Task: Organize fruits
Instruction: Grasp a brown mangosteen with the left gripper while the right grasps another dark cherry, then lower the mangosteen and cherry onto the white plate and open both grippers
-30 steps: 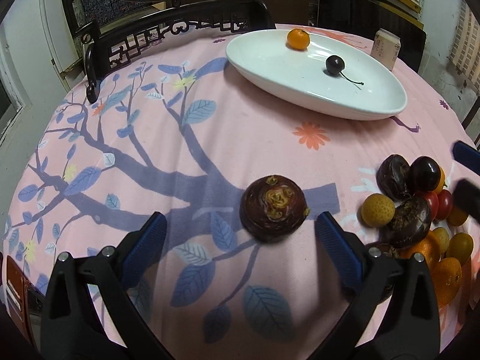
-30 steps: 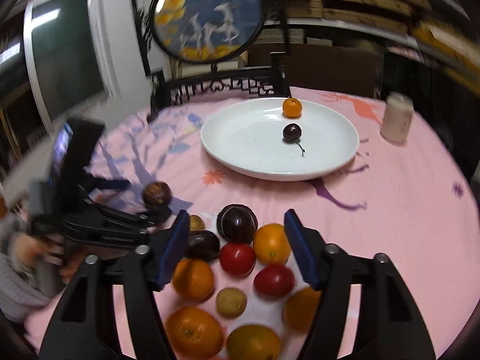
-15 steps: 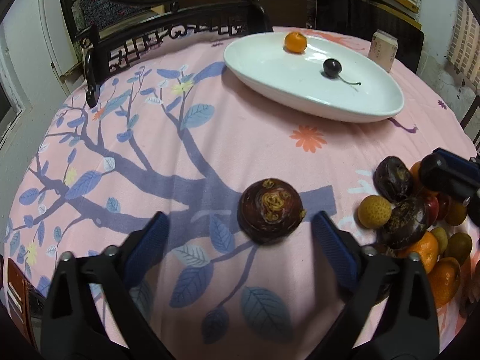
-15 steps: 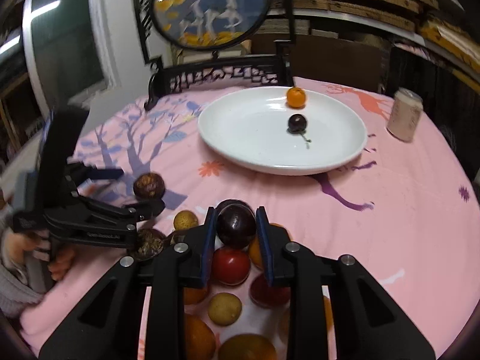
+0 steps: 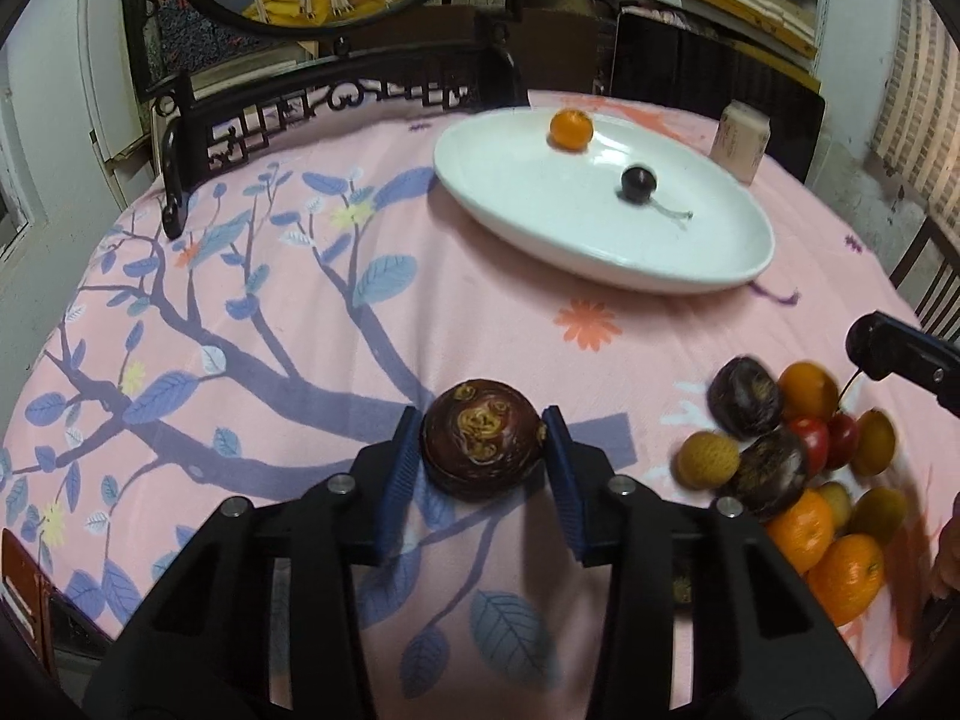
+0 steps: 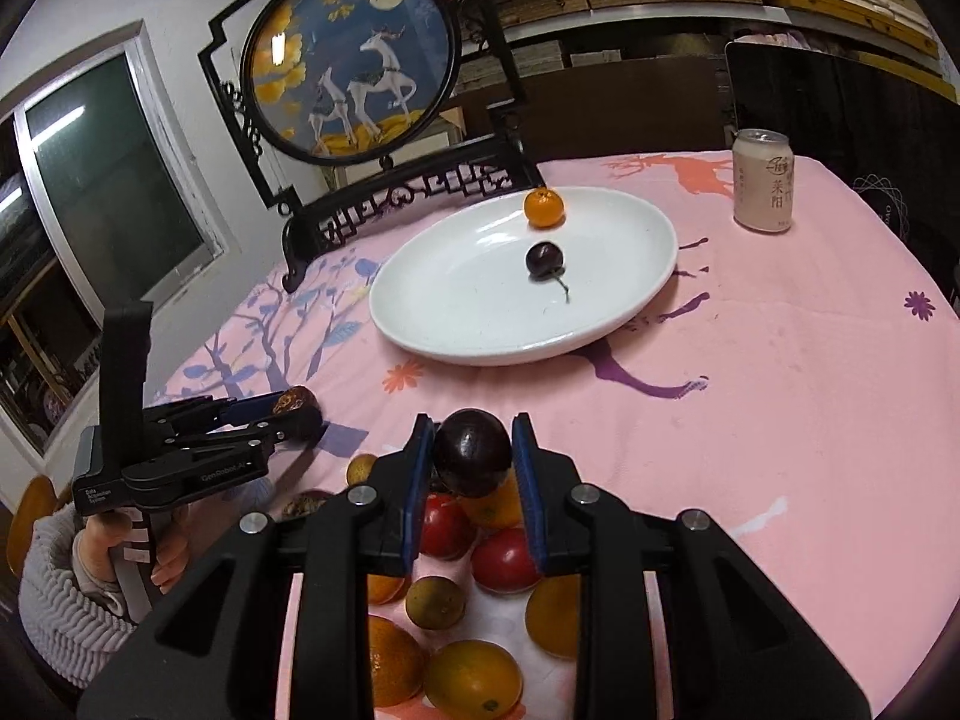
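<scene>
My left gripper (image 5: pixel 483 450) is shut on a brown passion fruit (image 5: pixel 482 444) resting on the pink tablecloth. My right gripper (image 6: pixel 472 450) is shut on a dark purple plum (image 6: pixel 472 457), held just above a pile of fruit (image 6: pixel 474 588). That pile also shows in the left wrist view (image 5: pixel 798 468) at the right. A white oval plate (image 6: pixel 468 294) at mid-table holds a small orange (image 6: pixel 544 207) and a dark cherry (image 6: pixel 545 259). The plate (image 5: pixel 540 222) also shows in the left wrist view. The left gripper (image 6: pixel 273 417) appears at the left of the right wrist view.
A pale drink can (image 6: pixel 763 187) stands right of the plate. A dark carved screen stand with a round deer picture (image 6: pixel 354 60) sits at the table's far edge. The person's hand (image 6: pixel 129 552) holds the left gripper's handle at the near left.
My left gripper has closed on the passion fruit. My right gripper closed on the plum and has lifted it a little above the pile.
</scene>
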